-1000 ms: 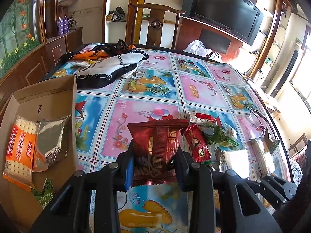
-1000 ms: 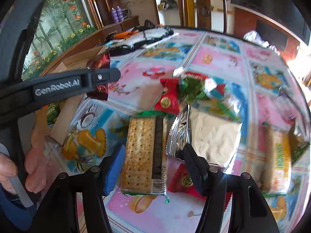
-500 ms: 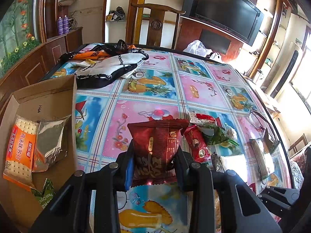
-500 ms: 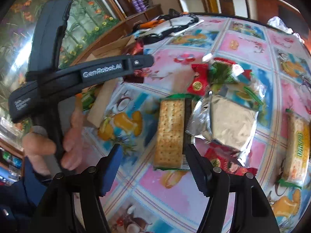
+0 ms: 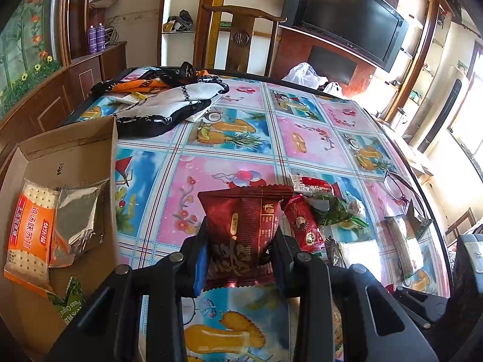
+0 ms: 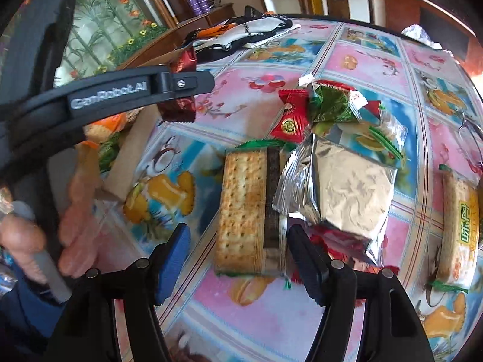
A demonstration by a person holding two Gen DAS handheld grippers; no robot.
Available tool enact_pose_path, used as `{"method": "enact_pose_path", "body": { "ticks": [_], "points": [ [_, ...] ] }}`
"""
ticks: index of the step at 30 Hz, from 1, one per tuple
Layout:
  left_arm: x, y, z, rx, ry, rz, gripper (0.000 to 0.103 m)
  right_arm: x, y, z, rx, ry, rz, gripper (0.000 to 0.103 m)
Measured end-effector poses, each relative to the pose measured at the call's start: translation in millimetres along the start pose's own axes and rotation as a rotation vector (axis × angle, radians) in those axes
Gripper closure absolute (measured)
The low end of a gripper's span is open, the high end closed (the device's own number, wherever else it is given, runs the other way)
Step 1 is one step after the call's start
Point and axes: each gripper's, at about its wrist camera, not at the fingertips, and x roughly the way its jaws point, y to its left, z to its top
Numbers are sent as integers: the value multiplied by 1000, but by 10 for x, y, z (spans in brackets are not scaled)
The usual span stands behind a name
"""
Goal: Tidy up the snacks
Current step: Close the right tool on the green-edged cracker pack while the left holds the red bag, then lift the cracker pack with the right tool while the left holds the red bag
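The left gripper point(image 5: 240, 264) is clamped on a dark red snack packet point(image 5: 243, 229), and the packet hangs above the table, not in the box. The cardboard box point(image 5: 75, 157) sits at the left edge of the table, with an orange cracker pack point(image 5: 28, 235) and a silver pouch point(image 5: 80, 214) already inside. The right gripper point(image 6: 238, 262) has its jaws apart, and they have just been opening wider. A long cracker pack point(image 6: 246, 214) lies flat on the table between them, but the pads do not press on it yet. To do this step well, I think the right gripper should go low, so one finger sits on each long side of the cracker pack, then close gently so the crackers do not break. The big silver packet point(image 6: 347, 193) lies just beside the cracker pack and its crinkly edge touches it, so the right finger could catch it too. A small red candy packet point(image 6: 289, 119) and a green packet point(image 6: 329, 105) sit a little farther back. A black and white cloth point(image 5: 169, 105) lies at the far side of the table, well away. The left gripper and the person's hand point(image 6: 78, 208) are between the cracker pack and the box, so the red packet should probably go into the box first.
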Motion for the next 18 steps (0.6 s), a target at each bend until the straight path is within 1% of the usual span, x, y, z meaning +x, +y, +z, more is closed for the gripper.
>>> {"method": "enact_pose_path", "body": {
  "ticks": [4,5,6,7,8,10,14,18],
  "points": [
    [-1,-13,4,3,-1,4,70,73,97,41,-33,-57,-84,31],
    [5,-19,6,2,0,4,70,88,142,35,-57,-64,-115,33],
    [3,-24,8,1,0,3,70,110,203,23,-84,-68,-159,39],
    [0,-27,10,0,0,3,70,112,232,10,-101,-70,-186,52],
    [-3,-21,11,0,0,3,70,102,244,2,-105,-72,-190,53],
    [-9,-16,8,-1,0,4,70,31,187,-9,-66,-88,-148,53],
    [-11,-11,0,1,-5,2,70,-243,103,6,-23,-203,-150,53],
    [-11,-41,-15,14,-9,4,70,-377,33,30,21,-271,-157,53]
  ]
}}
